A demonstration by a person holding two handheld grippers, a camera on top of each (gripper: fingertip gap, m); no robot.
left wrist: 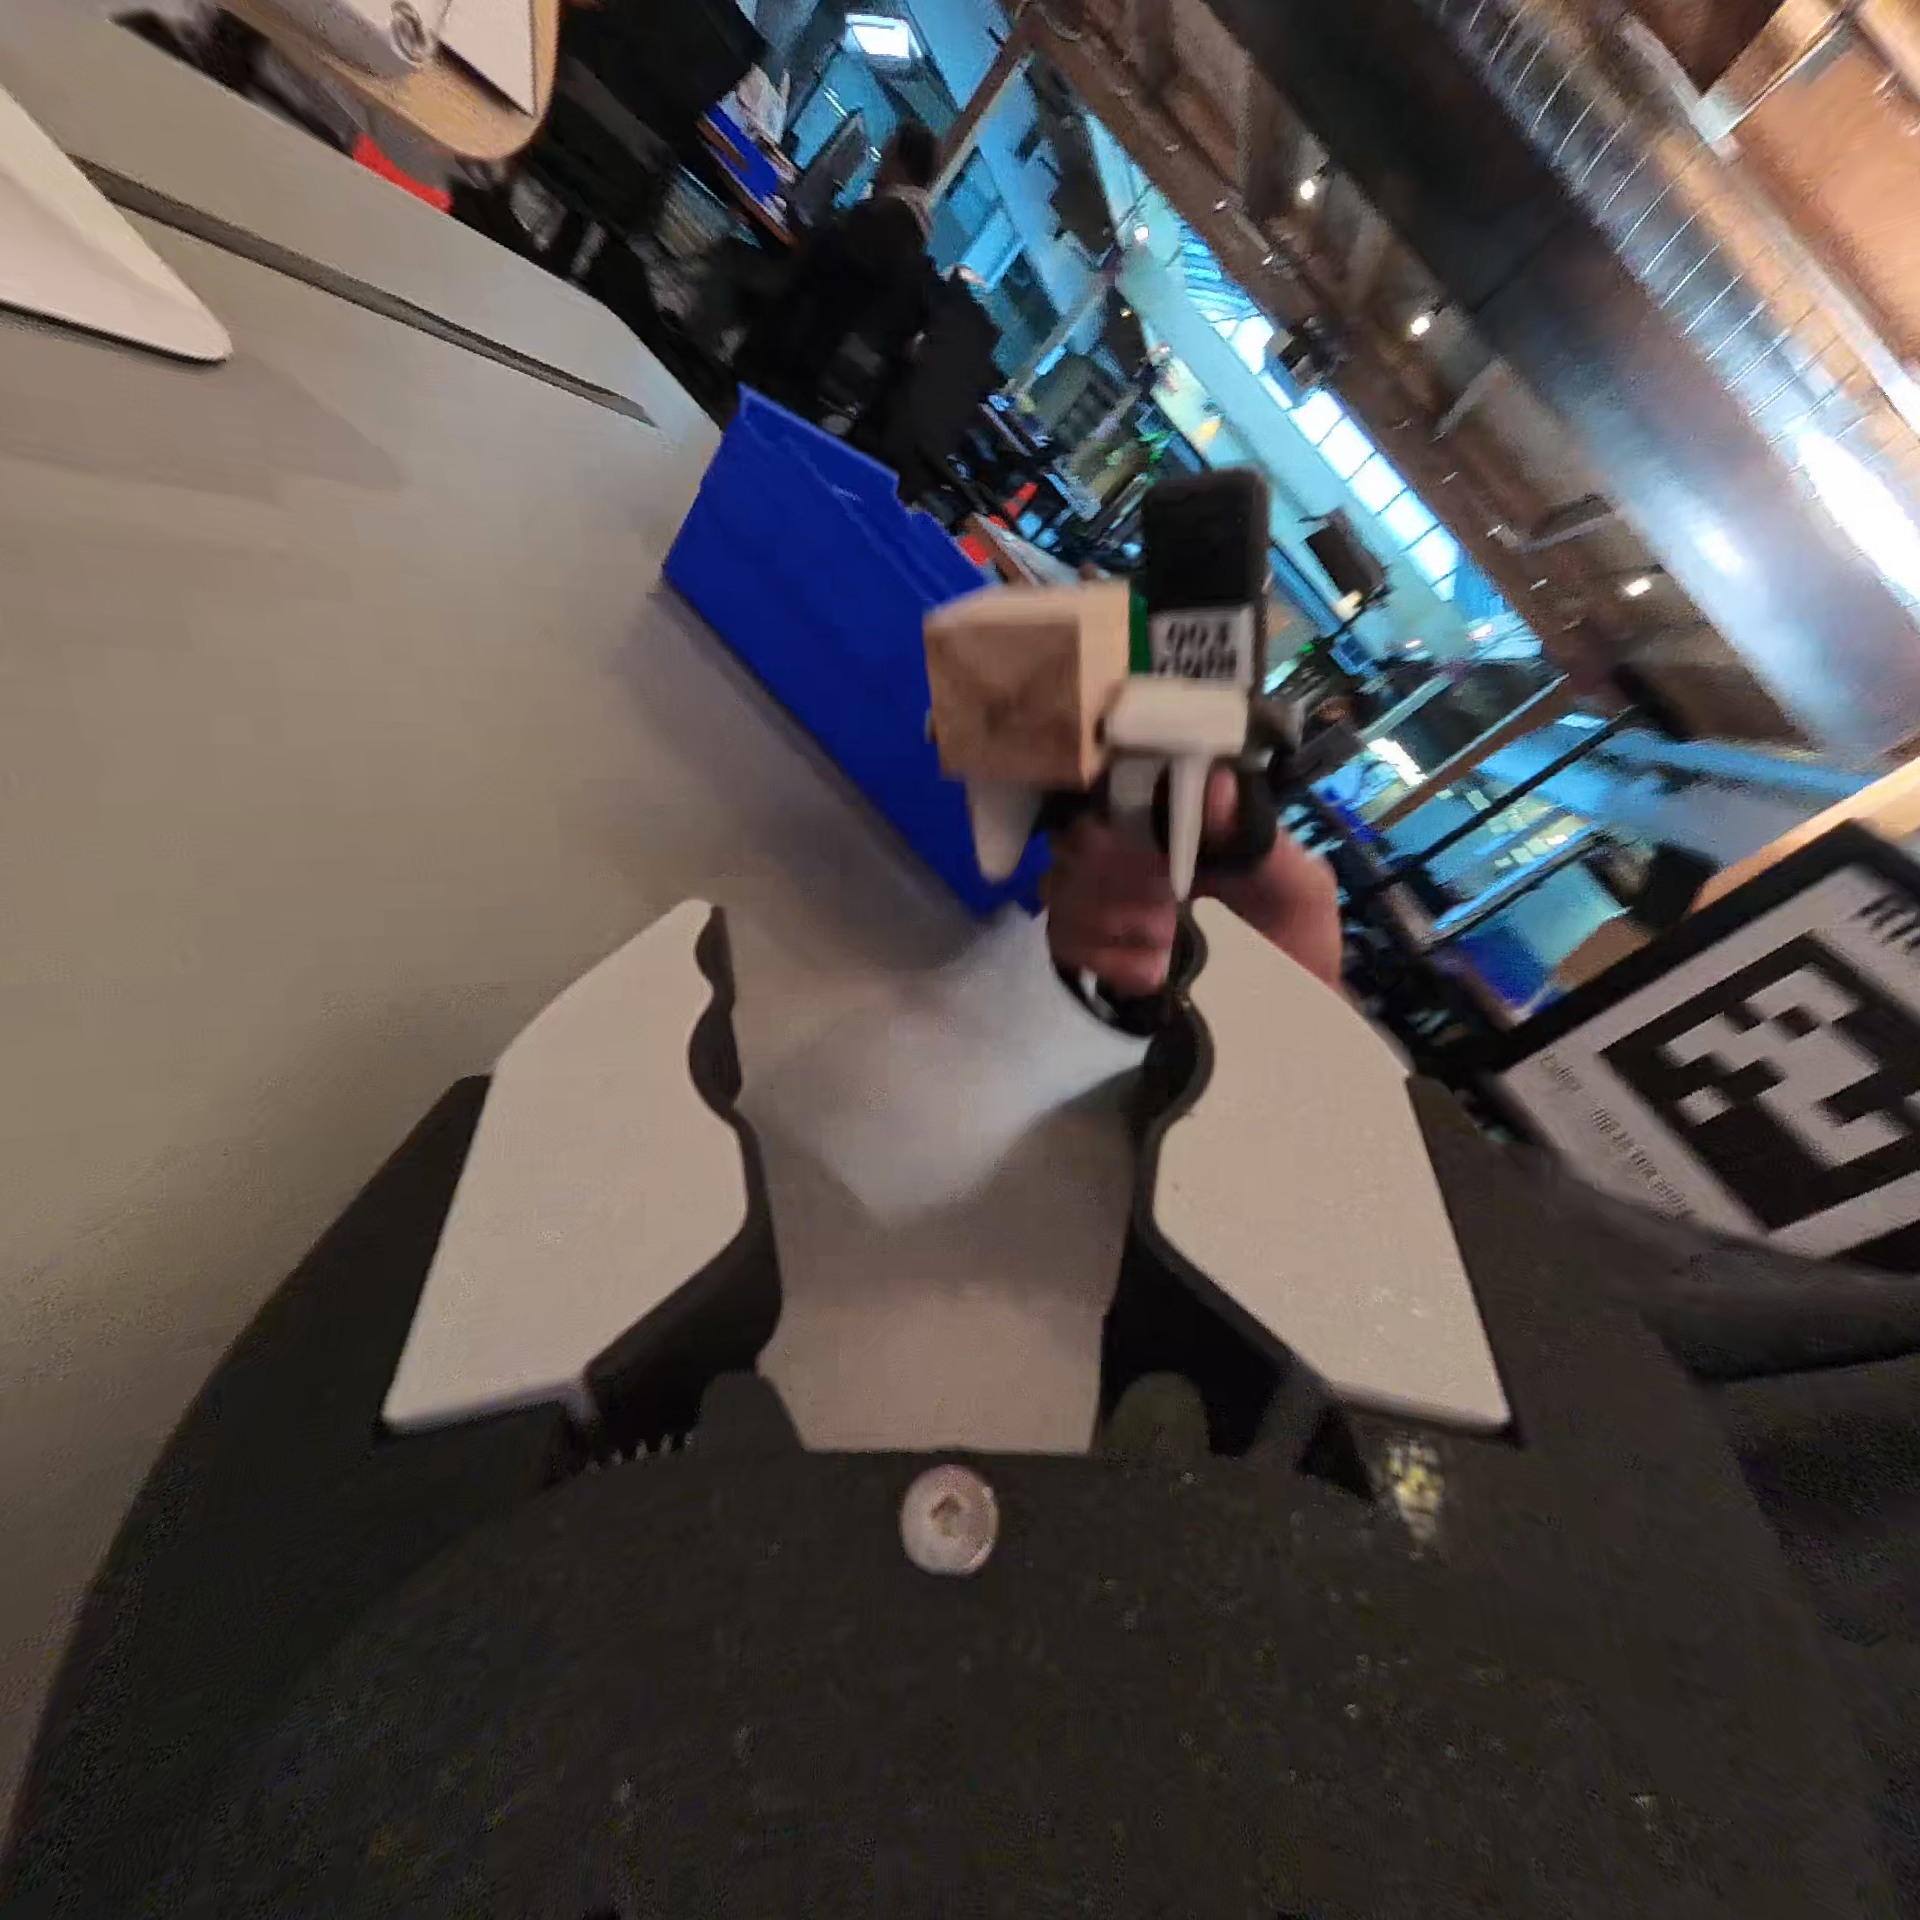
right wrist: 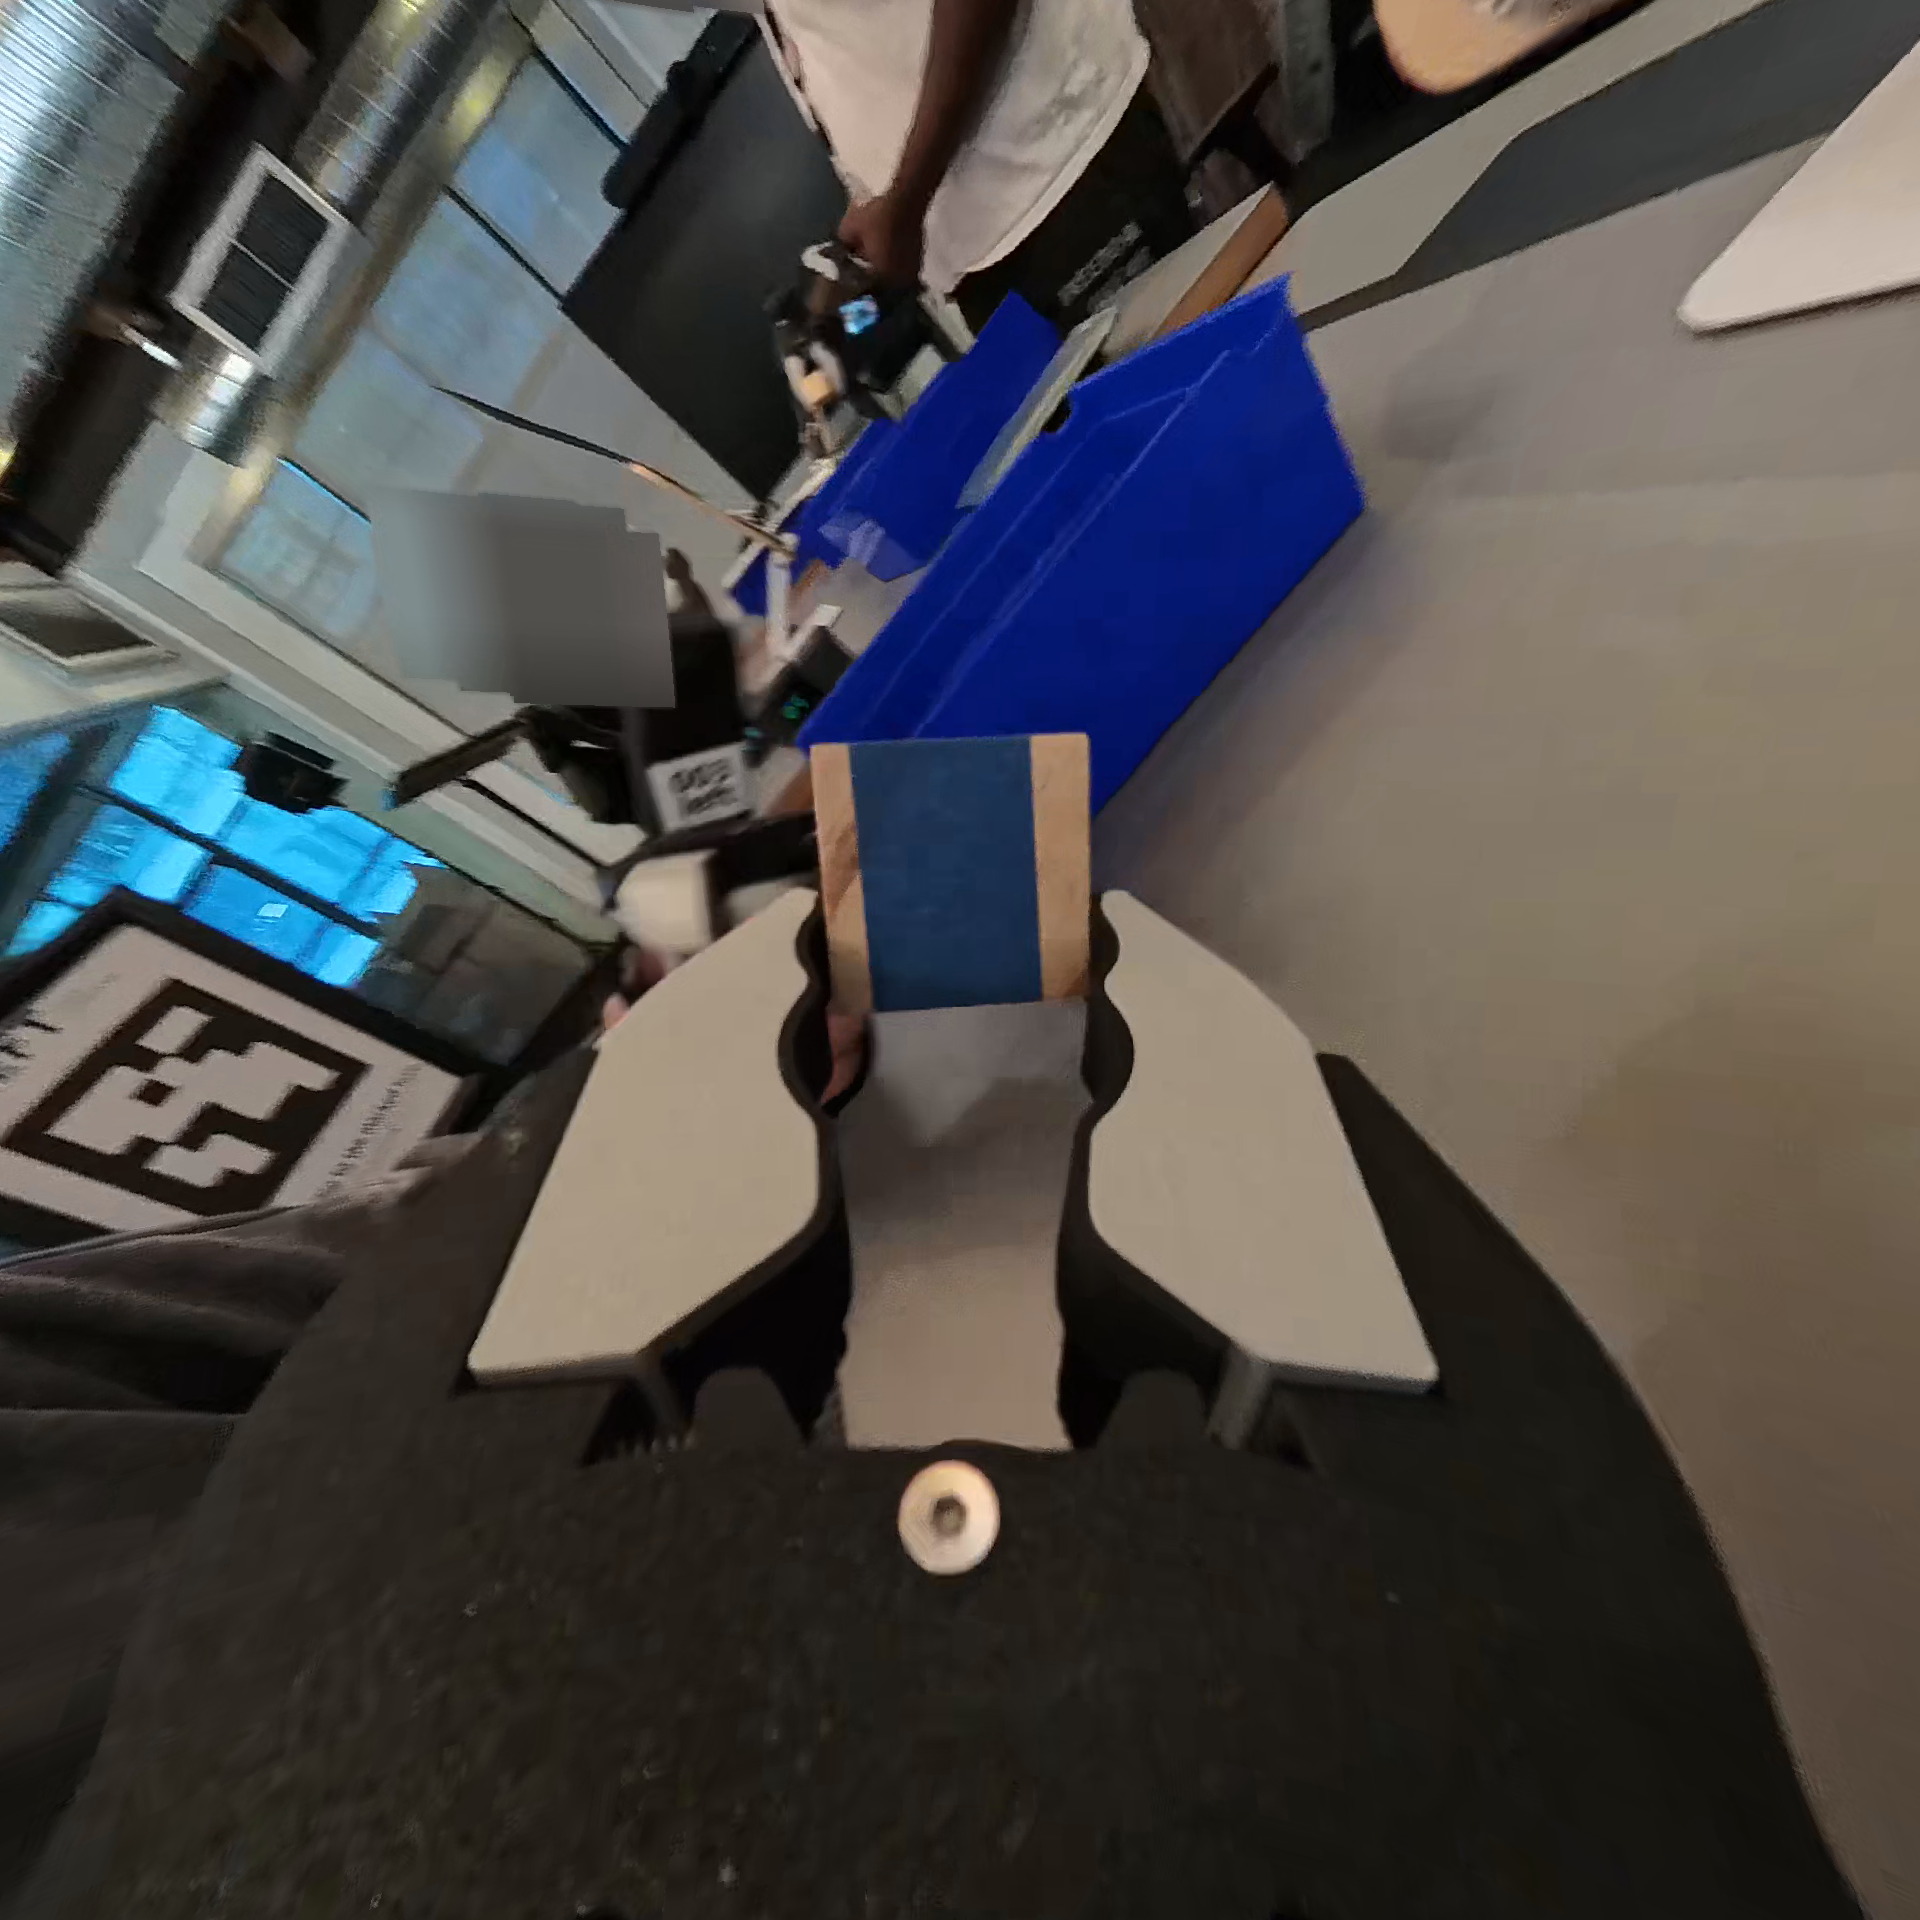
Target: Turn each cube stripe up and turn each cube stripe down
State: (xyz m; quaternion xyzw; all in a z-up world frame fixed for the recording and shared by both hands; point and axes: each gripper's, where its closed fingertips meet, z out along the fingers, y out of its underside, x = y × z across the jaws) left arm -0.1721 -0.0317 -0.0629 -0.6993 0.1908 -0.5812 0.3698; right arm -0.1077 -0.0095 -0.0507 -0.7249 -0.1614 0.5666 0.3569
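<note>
Right tongs held a wooden cube in the air; left tongs were spread and empty.

The right tongs [right wrist: 956, 935] pinched a wooden cube [right wrist: 951, 873] between their tips, lifted clear of the grey surface [right wrist: 1558, 831], with the cube's blue stripe [right wrist: 943, 873] facing the right wrist camera. In the left wrist view the same cube [left wrist: 1023, 691] showed a plain wood face, clamped in the far tongs above a person's hand [left wrist: 1122, 914]. The left tongs [left wrist: 951, 925] stood spread apart with nothing between them. A blue bin [right wrist: 1143, 561] sat on the surface behind the cube. A person in a white shirt [right wrist: 987, 135] stood in the background.
</note>
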